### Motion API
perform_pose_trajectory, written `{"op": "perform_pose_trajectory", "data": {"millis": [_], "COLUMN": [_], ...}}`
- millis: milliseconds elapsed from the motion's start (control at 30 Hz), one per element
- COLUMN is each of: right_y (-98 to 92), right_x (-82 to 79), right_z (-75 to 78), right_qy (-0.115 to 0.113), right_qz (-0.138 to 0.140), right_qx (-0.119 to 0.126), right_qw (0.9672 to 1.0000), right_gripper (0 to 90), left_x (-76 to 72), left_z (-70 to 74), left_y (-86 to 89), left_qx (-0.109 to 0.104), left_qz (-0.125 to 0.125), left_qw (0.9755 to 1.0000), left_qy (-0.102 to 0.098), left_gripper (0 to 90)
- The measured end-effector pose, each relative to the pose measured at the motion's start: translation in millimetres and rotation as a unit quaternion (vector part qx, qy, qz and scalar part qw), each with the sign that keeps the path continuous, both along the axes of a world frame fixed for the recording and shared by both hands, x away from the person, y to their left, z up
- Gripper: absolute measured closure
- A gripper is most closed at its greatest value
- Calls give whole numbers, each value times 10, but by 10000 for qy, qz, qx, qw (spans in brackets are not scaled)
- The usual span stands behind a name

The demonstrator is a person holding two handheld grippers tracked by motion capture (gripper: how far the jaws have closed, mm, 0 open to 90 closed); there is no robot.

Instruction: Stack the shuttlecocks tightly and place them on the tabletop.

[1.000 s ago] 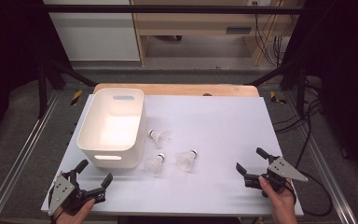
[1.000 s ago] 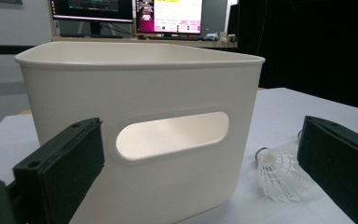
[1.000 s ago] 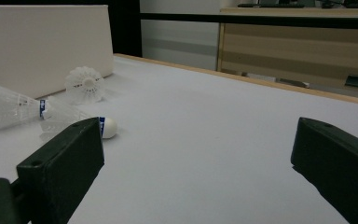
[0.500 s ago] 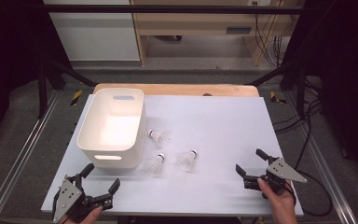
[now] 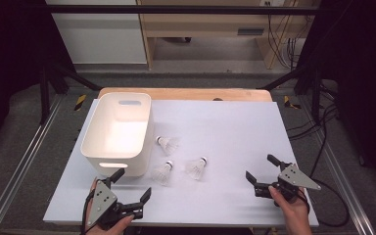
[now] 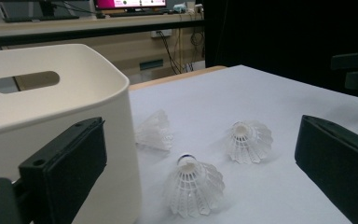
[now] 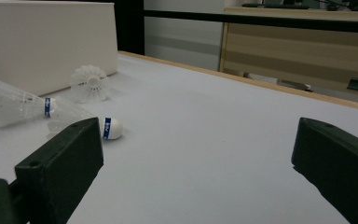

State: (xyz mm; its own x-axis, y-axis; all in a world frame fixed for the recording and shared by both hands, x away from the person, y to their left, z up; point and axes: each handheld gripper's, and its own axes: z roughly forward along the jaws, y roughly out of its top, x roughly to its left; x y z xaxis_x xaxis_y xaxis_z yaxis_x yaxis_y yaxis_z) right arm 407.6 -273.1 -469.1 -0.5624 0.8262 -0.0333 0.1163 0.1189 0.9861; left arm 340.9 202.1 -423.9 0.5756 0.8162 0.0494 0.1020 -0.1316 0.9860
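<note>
White sheeting covers the table [image 5: 235, 122], with a strip of pale wood showing along its far edge and a dark floor with metal rails on either side.

At the left, near the front edge, the left gripper [image 5: 131, 188] is held low over the table, a grey three-cornered plate on top. Its jaws stand wide apart with nothing between them. In the left gripper view the two black jaws frame the scene ahead, the left one close in front of the bin's wall.

Just beyond that gripper stands a white plastic bin [image 5: 92, 147], upright, with a slot handle in each end wall; its inside looks bare as far as the high view shows.

Right of the bin lie three white shuttlecocks, all on the table and apart from one another. The far shuttlecock [image 5: 167, 144] lies on its side just beside the bin's right wall. The near shuttlecock [image 5: 163, 172] sits close to the bin's front right corner, cork end pointing up and away in the left gripper view [image 6: 193, 184]. The third shuttlecock [image 5: 196, 167] lies a little to its right, near the middle of the table.

Well apart at the right, the right gripper [image 5: 261, 169] is held in a hand [image 5: 290, 205] near the front right corner. Its jaws are also spread wide and hold nothing, pointing across the bare sheet toward the shuttlecocks.
</note>
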Motion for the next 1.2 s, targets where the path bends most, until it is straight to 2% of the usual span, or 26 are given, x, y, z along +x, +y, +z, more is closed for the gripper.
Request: {"op": "perform_pose_trajectory", "data": {"millis": [100,233,300,467,600,667,767,967,1100,1200], "right_y": [-16,-37,-46,-58,-50,-46,-55,-97,-113,-118], "right_x": [-13,-14,1,-19,-11,-3,4,-19,-9,7], "right_z": [-13,-19,-29,0,-1,-8,-29,-3,-1,-3], "right_qy": [29,52,74,12,4,-9,22,-7,0,-12], "right_qz": [11,-11,-29,-50,-24,-5,2,-105,-121,-125], "right_qx": [-16,98,71,146,121,146,46,173,196,206], "right_qw": [10000,9999,9999,9999,9999,9999,10000,9998,9997,9997], "right_gripper": [24,23,23,22,22,22,22,22,22,22], "left_x": [13,68,88,122,169,187,202,211,224,216], "left_z": [-15,-50,-42,-12,22,50,79,208,292,293], "left_y": [-95,-226,-283,-422,-472,-487,-499,-507,-516,-551], "left_qx": [97,191,194,352,355,390,431,553,627,720], "left_qz": [-145,-232,-287,-410,-382,-358,-337,-328,-365,-367], "left_qw": [9998,9993,9990,9978,9976,9976,9976,9966,9962,9956], "left_qy": [33,232,275,374,456,437,424,522,480,485], "left_gripper": [25,40,52,51,50,50,51,51,52,54]}}
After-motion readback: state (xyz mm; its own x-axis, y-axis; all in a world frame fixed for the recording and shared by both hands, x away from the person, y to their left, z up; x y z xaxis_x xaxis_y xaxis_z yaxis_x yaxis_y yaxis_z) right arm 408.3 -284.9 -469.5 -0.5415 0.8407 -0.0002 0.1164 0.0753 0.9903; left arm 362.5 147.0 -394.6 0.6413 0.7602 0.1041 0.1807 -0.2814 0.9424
